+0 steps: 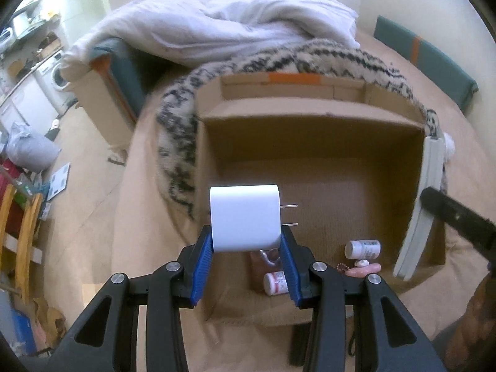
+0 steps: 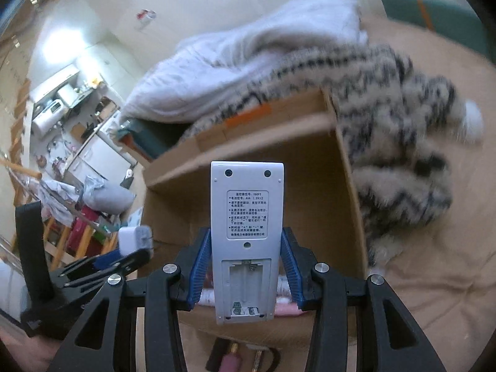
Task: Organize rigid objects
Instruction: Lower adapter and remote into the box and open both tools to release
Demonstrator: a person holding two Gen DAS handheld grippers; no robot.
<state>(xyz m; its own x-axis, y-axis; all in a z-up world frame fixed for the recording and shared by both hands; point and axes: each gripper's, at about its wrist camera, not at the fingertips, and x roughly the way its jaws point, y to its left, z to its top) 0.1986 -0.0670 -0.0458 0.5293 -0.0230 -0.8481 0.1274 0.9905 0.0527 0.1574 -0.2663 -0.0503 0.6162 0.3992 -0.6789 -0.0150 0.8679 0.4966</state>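
Surface: I see a bed [image 1: 102, 248] under a tan sheet.
On it: box [image 1: 310, 130], open; striped blanket [image 1: 176, 142] against its far side; white duvet [image 1: 223, 28] beyond.

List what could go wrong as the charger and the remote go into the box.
1. The left gripper pinches only the charger's lower end; it could pivot or slip out.
2. The remote has its battery bay open with no cover, and most of it stands above the right gripper, so it may tip.
3. Dropping either into the box could hit the bottles inside.
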